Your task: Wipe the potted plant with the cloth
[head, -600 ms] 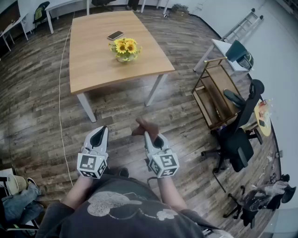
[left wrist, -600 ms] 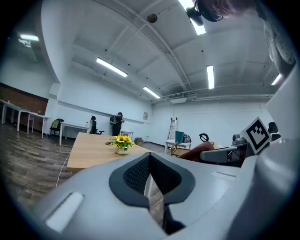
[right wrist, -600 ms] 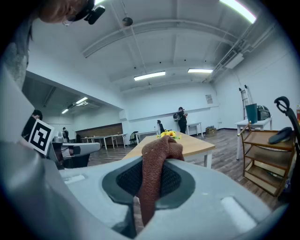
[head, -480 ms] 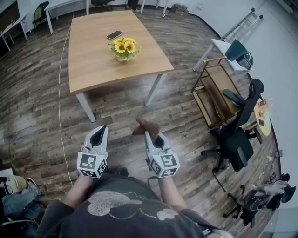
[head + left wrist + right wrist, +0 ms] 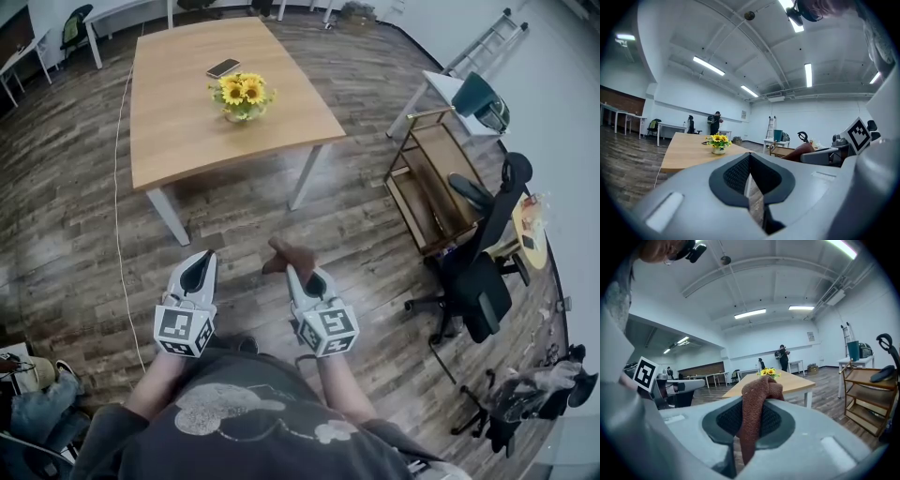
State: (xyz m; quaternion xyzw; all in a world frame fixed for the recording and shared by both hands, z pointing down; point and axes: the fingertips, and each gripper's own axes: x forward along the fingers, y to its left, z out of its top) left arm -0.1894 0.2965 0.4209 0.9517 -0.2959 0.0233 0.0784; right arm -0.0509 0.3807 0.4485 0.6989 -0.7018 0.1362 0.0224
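A potted plant with yellow sunflowers [image 5: 242,95] stands on a wooden table [image 5: 187,131] some way ahead; it also shows small in the left gripper view [image 5: 718,142] and the right gripper view [image 5: 768,372]. My right gripper [image 5: 291,269] is shut on a brown cloth [image 5: 289,254], whose bunched top [image 5: 760,391] sticks up between the jaws. My left gripper [image 5: 199,265] is held level beside it, shut with nothing in it [image 5: 749,161]. Both grippers hang over the wooden floor, well short of the table.
A phone [image 5: 223,67] lies on the table behind the plant. To the right stand a wooden shelf cart [image 5: 433,187], a black office chair [image 5: 478,281] and a small white table [image 5: 441,94]. A white cable [image 5: 120,234] runs along the floor at left.
The table and plant have shifted slightly up and left in the head view. Both grippers keep their pose, the right one still shut on the cloth.
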